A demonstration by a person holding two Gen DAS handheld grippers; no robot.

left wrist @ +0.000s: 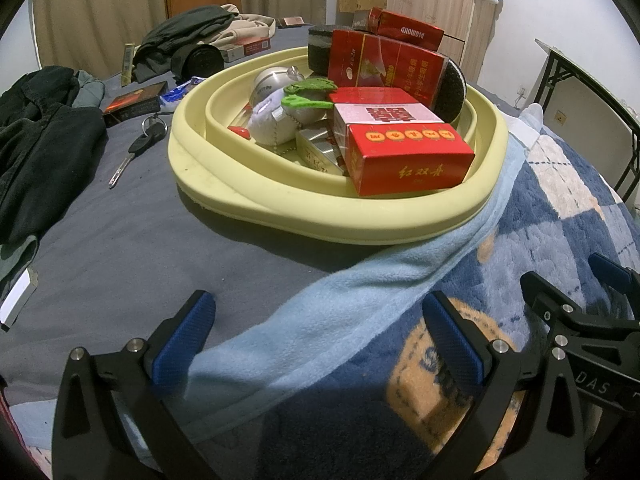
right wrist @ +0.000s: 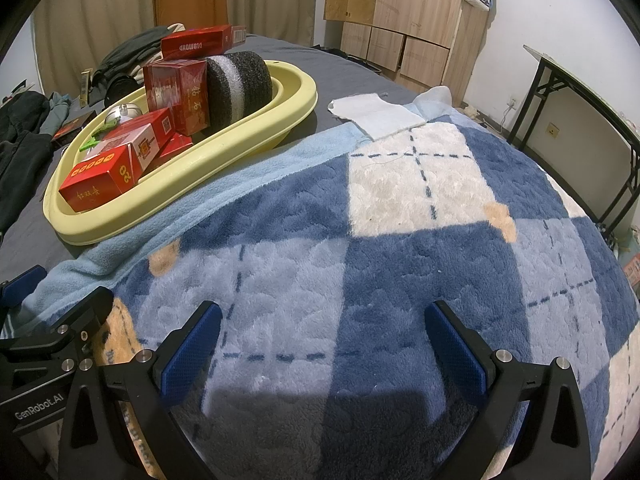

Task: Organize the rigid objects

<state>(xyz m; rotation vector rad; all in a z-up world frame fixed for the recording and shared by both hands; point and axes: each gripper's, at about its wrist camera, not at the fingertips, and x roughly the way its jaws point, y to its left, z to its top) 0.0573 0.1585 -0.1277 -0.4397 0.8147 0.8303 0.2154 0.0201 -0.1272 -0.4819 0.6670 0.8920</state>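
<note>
Two grippers hang above the bed, both mine, both with fingers spread wide and holding nothing. My left gripper [left wrist: 320, 344] sits at the bottom of its frame over the pale blue blanket edge [left wrist: 360, 288]; my right gripper [right wrist: 322, 344] sits at the bottom of its frame over the blue-and-cream checked blanket [right wrist: 400, 220]. The pale yellow basin [left wrist: 320, 216] fills the centre of the left view and the upper left of the right view, resting on the grey sheet [left wrist: 140, 240] with its near rim touching the blanket edge. Inside it lie red boxes [left wrist: 408, 156], a dark foam roll [right wrist: 244, 80], a silver round object [left wrist: 272, 80] and green clips [left wrist: 308, 94]. At the left of the left view, outside the basin, a key [left wrist: 134, 152] and a dark box [left wrist: 132, 102] lie beside dark clothes [left wrist: 40, 148].
</note>
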